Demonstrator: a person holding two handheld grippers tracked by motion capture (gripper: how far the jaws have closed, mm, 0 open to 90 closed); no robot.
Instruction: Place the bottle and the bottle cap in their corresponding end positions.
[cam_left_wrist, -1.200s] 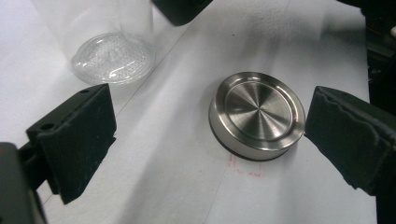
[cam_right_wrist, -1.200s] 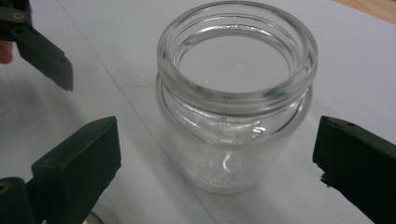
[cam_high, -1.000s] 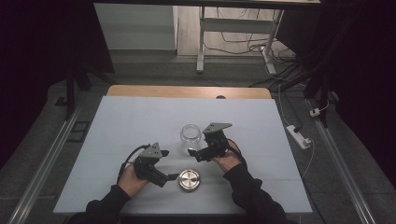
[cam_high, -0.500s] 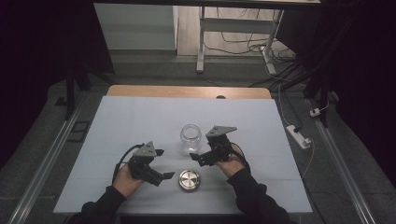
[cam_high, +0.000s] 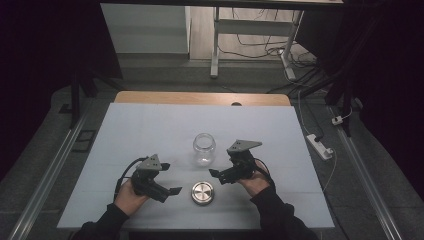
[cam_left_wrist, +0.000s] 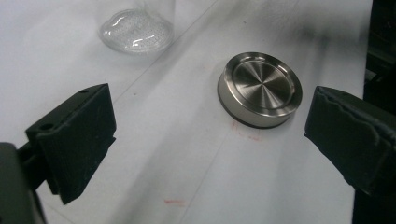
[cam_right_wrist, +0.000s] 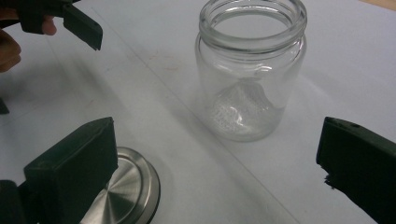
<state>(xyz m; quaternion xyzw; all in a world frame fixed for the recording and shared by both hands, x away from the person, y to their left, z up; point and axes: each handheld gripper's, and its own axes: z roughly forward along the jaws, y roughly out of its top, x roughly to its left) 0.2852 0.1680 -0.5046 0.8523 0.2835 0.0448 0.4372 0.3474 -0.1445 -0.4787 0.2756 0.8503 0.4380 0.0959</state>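
jar: clear glass, upright, lid off, mid-table, between and a bit beyond both grippers
lid: metal, flat on white table, near edge, in front of jar, apart from it
left gripper: jaws wide open, empty, pointed at lid, just beside it
right gripper: jaws wide open, empty, facing jar, no contact

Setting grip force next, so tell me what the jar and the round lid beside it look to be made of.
Clear, lidless round jar: likely glass, glossy; it is see-through, with bright glints on its thick rim. Silver round lid: apparently metal, brushed finish; fine concentric rings and radial sheen on top, with a dark band around its base.
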